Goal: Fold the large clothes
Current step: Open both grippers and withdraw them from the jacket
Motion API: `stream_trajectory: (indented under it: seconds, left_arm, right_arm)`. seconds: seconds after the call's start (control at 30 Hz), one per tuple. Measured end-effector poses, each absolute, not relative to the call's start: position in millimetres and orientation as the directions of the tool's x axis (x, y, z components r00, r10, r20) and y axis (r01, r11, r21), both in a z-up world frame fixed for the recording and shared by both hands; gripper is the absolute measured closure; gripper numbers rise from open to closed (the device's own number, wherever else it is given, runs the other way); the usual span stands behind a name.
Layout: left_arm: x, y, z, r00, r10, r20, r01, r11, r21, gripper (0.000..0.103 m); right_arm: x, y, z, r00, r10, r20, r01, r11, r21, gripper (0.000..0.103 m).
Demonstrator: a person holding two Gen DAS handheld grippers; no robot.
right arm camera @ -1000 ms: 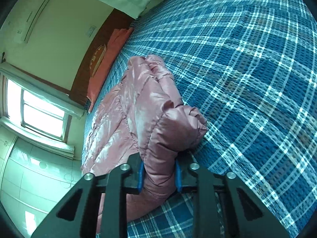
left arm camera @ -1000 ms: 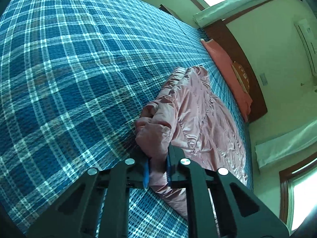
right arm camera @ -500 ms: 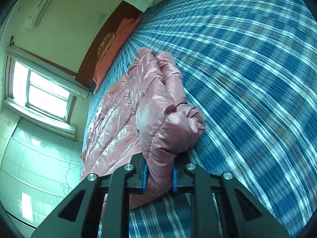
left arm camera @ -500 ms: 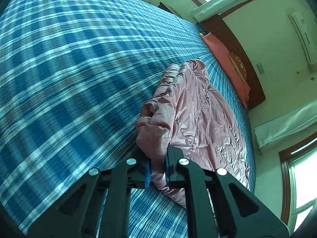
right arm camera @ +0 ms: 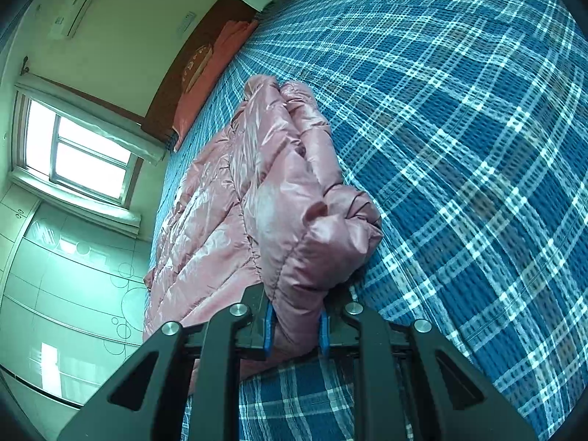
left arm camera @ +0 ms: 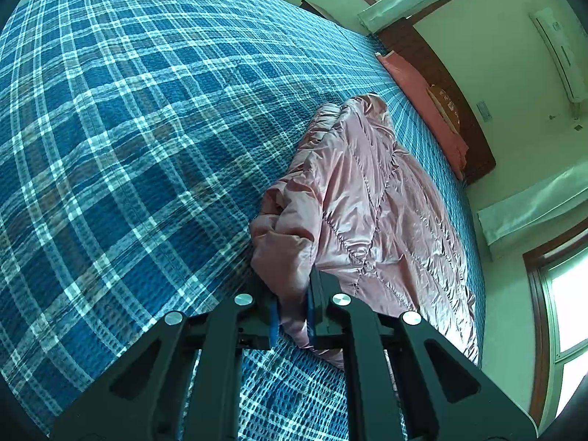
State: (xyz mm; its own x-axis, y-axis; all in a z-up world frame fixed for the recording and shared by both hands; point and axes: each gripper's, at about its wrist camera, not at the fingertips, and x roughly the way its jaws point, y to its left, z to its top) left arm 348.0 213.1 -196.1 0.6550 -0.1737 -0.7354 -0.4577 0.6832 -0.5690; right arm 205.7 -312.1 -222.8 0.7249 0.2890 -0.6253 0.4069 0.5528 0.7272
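Observation:
A shiny pink quilted jacket (left arm camera: 371, 198) lies on a blue plaid bed cover (left arm camera: 128, 128), stretched away toward the headboard. My left gripper (left arm camera: 292, 316) is shut on a bunched edge of the jacket, whose fabric bulges up between the blue pads. In the right wrist view the same jacket (right arm camera: 228, 213) runs away to the left, and my right gripper (right arm camera: 296, 327) is shut on a thick puffy fold of it. Both pinched parts are lifted slightly off the bed cover (right arm camera: 459, 147).
An orange-pink pillow (left arm camera: 426, 110) lies against the dark wooden headboard (left arm camera: 448, 84) at the far end of the bed. Windows with pale curtains (right arm camera: 81, 158) and a wall air conditioner (left arm camera: 558, 51) line the room. A wide stretch of plaid cover lies beside the jacket.
Both grippers, still clamped on the jacket, have moved sideways across the bed, dragging it along. The headboard and the windows have shifted in both views.

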Motion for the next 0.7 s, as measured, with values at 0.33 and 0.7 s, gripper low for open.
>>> stream_trajectory:
  seconds: [0.33, 0.7]
  left_arm:
    - [347.8, 215.5, -201.2, 0.635, -0.133, -0.761, -0.466, 0.72, -0.515, 0.074]
    - [342.2, 207.5, -180.2, 0.594, -0.027, -0.804, -0.442, 0.824, -0.354, 0.071]
  right_arm:
    - [190.7, -315.2, -222.1, 0.72, 0.276, -0.636, 0.413, 0.566, 0.713, 0.074]
    - [161.0, -318.3, -196.5, 0.692, 0.174, -0.701, 0.435, 0.674, 0.597, 0.07]
